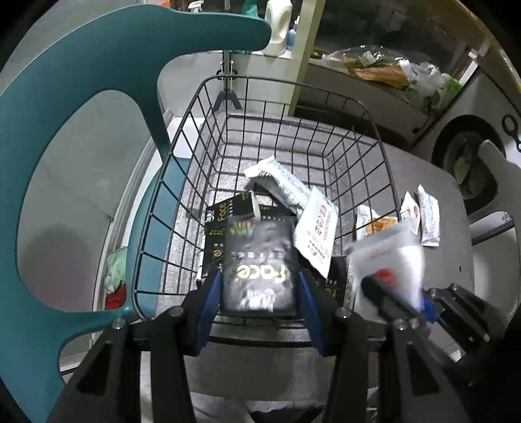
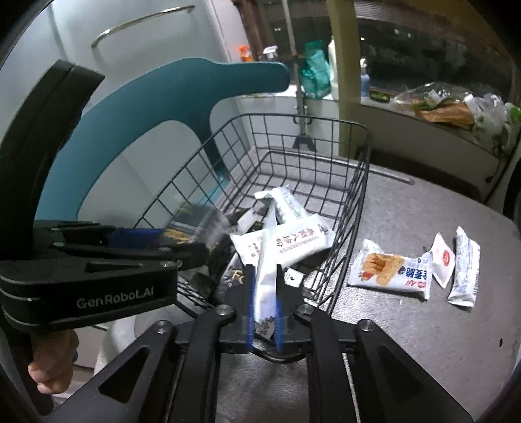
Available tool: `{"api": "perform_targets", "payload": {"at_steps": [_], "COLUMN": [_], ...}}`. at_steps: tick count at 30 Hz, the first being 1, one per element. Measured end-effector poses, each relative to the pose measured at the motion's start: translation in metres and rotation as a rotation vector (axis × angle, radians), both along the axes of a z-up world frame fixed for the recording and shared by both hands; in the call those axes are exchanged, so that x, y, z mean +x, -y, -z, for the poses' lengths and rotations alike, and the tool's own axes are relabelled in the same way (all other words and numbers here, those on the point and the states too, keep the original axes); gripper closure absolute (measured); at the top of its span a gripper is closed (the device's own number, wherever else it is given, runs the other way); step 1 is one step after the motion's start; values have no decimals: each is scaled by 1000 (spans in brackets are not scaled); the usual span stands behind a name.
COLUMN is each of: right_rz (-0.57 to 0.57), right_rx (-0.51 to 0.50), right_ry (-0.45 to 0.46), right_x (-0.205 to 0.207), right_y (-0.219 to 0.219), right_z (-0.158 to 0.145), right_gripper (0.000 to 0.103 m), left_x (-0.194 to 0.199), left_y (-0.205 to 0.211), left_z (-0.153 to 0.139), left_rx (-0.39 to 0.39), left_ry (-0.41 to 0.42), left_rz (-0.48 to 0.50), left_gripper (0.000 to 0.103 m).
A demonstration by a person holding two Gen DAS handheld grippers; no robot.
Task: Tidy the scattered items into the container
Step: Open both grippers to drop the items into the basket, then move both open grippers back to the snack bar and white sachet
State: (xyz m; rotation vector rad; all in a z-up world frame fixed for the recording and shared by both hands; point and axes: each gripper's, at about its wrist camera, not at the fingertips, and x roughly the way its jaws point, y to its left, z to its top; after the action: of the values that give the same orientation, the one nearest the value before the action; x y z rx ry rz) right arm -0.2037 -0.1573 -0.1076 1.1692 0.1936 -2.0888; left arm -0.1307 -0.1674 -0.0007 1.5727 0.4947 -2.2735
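A black "Face" box [image 1: 260, 266] is clamped between the blue pads of my left gripper [image 1: 259, 279], just over the near rim of the black wire basket [image 1: 293, 83]. My right gripper [image 2: 265, 271] is shut on a white packet [image 2: 265, 260], held edge-on above the same basket [image 2: 309, 118] at its near right corner. Inside lie more black boxes [image 1: 224, 214] and white packets [image 2: 286, 240]. On the grey table, right of the basket, rest a biscuit packet [image 2: 390, 270], a small sachet [image 2: 443, 260] and a white packet [image 2: 464, 266].
A teal chair [image 1: 65, 130] arches close along the basket's left side. Beyond the table's right edge stands a washing machine [image 1: 472, 156]. A ledge behind holds plastic bags [image 2: 456, 107] and a white bottle [image 1: 276, 26]. A hand [image 2: 52, 364] grips the left tool.
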Motion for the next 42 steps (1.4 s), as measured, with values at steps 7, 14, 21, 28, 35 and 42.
{"api": "perform_targets", "payload": {"at_steps": [7, 14, 21, 28, 35, 42], "right_rz": [24, 37, 52, 90, 241, 403], "right_rx": [-12, -21, -35, -42, -12, 55], "right_ry": [-3, -16, -22, -39, -87, -69], "right_x": [0, 2, 2, 0, -21, -41], "right_y": [-7, -15, -27, -49, -124, -205], "right_z": [-2, -12, -20, -31, -38, -10], "right_gripper": [54, 53, 53, 53, 53, 53], "left_x": [9, 12, 12, 9, -18, -57], "left_y": [-3, -3, -4, -19, -81, -166], "left_z": [-4, -7, -15, -24, -37, -15], "left_rx": [2, 16, 26, 33, 28, 69], "left_ry": [-16, -18, -32, -44, -63, -46], "left_rz": [-1, -14, -28, -22, 81, 168], "left_gripper": [36, 36, 36, 36, 36, 36]}}
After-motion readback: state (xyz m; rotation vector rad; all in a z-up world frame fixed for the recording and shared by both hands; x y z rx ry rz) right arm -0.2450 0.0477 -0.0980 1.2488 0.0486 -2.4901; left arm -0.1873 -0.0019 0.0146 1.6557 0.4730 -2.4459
